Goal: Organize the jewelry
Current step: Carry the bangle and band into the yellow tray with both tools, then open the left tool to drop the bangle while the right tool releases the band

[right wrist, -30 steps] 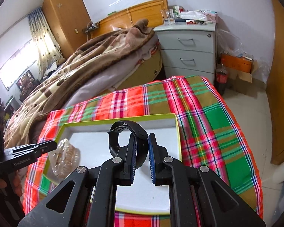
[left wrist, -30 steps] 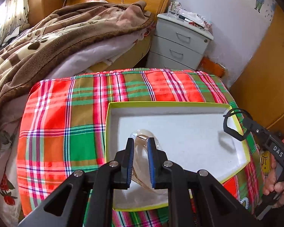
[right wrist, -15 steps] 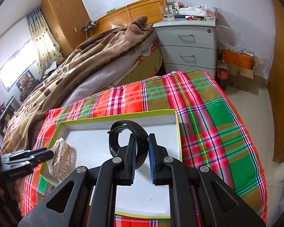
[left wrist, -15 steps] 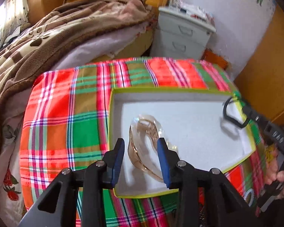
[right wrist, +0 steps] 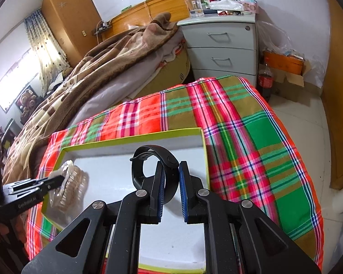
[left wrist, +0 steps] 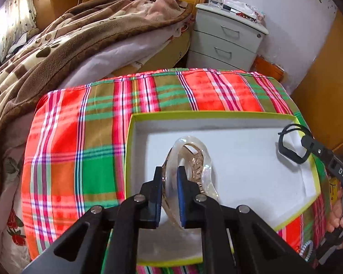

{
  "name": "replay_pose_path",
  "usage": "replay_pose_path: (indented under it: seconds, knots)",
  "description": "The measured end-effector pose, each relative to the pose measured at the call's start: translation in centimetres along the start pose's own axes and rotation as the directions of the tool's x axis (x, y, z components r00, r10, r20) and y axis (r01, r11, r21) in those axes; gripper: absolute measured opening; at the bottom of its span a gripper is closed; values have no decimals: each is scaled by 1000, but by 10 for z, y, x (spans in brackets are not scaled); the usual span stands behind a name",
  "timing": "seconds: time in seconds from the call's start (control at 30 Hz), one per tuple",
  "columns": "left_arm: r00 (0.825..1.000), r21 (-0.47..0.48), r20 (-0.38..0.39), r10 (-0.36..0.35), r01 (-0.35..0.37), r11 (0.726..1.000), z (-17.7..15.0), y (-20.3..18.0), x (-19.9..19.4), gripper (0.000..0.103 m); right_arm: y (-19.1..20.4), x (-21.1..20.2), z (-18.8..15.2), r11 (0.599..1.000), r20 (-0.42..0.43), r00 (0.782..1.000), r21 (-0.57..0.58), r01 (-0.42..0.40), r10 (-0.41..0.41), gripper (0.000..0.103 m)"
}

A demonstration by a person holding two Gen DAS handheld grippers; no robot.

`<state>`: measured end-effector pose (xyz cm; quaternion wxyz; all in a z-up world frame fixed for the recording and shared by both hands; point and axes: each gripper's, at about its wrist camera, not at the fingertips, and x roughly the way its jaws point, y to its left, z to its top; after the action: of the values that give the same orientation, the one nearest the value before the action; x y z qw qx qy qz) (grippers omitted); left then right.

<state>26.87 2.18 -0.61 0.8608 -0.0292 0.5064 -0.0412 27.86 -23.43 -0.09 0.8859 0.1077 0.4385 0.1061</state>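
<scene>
**Both fingers pinching pieces over the white-lined box**

The fingers of the left gripper [left wrist: 167, 178] are closed on a clear, amber-tinted hair claw [left wrist: 192, 159], gripping one edge of it so that the curved body stands up between and beyond the blue pads. The claw hangs over the near-left part of the box [left wrist: 194, 115], a shallow tray with a yellow-green rim and a white floor; whether its lower end touches the floor cannot be told. In the right wrist view the same claw [right wrist: 69, 186] shows at the box's left side, held at the tip of the left gripper [right wrist: 57, 180].

The fingers of the right gripper [right wrist: 171, 175] pinch a black wristband [right wrist: 154, 166], a closed loop standing upright with its band caught between the pads. It sits over the right half of the box [right wrist: 135, 137], near the right wall. From the left wrist view the wristband [left wrist: 290, 145] appears at the box's far-right corner, gripped by the right gripper [left wrist: 305, 141], with the person's right hand [left wrist: 338, 221] lower down on the handle.

The box lies on a red, green and tan plaid cloth [right wrist: 251, 141] covering the worktop. Beyond it is a bed heaped with a brown blanket [left wrist: 68, 45], and beside the bed a grey nightstand [right wrist: 226, 48] with clutter on top.
</scene>
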Motion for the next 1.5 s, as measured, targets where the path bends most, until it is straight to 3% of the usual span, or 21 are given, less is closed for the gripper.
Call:
replay_pose_path:
  seconds: [0.3,0.63,0.7,0.8,0.97,1.13,1.5]
  knots:
    - [999,-15,19,27,-27,1000,22,4,12,13,2,14,3,999,-45,999,-26,27,-29,13]
    - [999,-27,27,23,-22,999,20,6,15,15,5,25,5,993,-56,994,-69,94,-98,13]
    - [999,-29,35,24,-23,999,20,6,14,25,6,26,5,992,-53,993,-74,104,-108,13]
    - [999,-31,47,23,-22,999,19,8,11,32,8,27,5,989,-51,991,-87,117,-122,13]
    - [999,-34,47,10,-9,999,17,8,8,34,12,26,3,989,-45,992,-99,111,-116,23]
    - [996,-6,89,19,-19,1000,12,4,-7,40,17,20,4,991,-25,995,-104,90,-93,40]
    - [991,2,134,14,-14,1000,-8,0,-39,43,20,-6,1,993,45,996,-80,82,-78,41]
